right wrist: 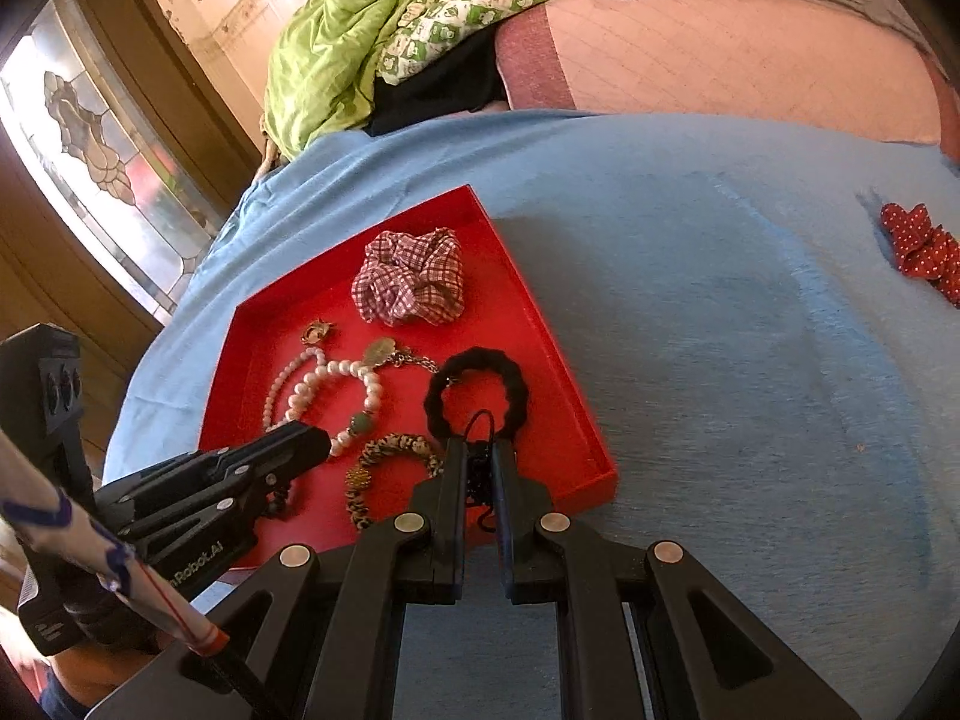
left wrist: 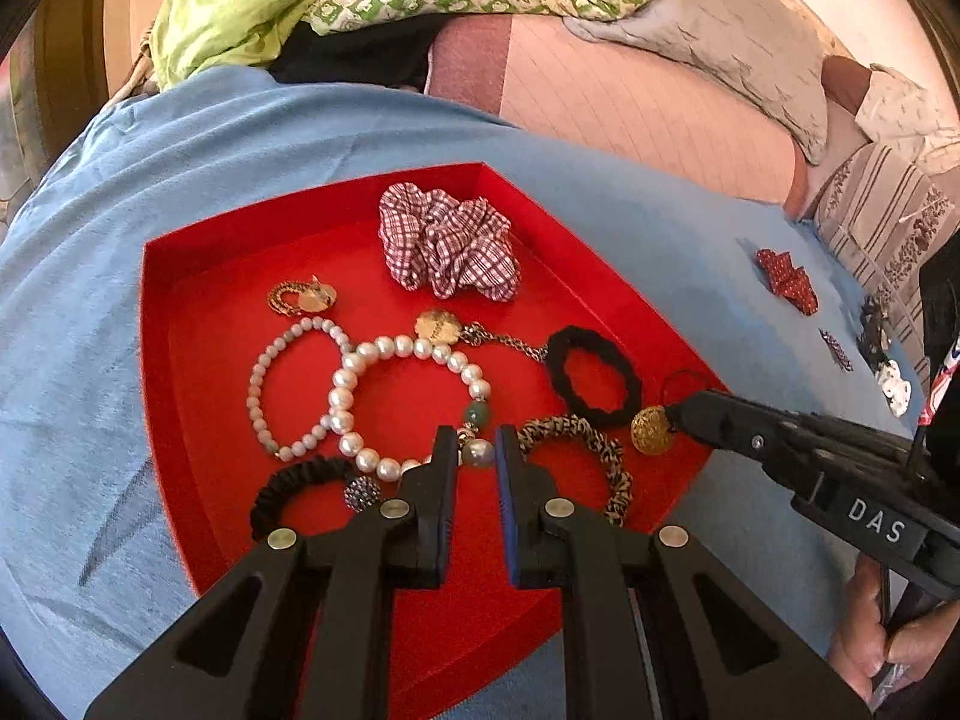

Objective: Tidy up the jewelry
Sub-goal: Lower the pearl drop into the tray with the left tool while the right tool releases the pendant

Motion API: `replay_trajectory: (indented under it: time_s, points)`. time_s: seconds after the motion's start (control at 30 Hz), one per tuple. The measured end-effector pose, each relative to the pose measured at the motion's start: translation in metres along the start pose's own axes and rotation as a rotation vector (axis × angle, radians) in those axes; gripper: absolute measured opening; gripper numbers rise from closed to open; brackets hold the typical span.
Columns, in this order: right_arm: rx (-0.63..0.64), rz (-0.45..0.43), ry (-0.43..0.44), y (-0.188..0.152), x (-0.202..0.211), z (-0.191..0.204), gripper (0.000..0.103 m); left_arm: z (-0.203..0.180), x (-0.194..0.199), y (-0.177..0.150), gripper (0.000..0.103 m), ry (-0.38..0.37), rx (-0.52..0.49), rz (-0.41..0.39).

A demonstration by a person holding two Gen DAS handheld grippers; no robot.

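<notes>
Your right gripper [right wrist: 479,471] pinches a thin black elastic [right wrist: 480,420] over the tray [right wrist: 576,408]; released carelessly, it could snag the black scrunchie [right wrist: 477,393] ahead.

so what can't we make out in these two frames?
- Right tongs: shut on a thin black cord; the cord's lower end is hidden between the fingers, so what it belongs to is unclear.
- Small items on the blue cloth, left wrist view: too small, and partly hidden by the right tool.
- Red tray: its near corner is covered by the left tongs.
</notes>
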State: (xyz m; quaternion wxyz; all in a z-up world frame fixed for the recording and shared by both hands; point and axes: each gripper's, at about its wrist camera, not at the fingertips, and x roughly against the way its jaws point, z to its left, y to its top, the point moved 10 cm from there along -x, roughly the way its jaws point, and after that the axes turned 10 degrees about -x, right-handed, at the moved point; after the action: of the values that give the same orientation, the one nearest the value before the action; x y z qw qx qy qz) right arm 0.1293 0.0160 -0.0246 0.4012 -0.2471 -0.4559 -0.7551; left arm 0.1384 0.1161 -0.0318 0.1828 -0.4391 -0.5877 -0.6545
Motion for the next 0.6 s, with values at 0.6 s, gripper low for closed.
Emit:
replay_trajectory:
  time_s: [0.6]
  points:
    - [0.042,-0.012,-0.042,-0.0011,-0.0014,-0.0012,0.01,-0.0068,-0.0065,-0.004,0.012,0.014,-0.038,0.026]
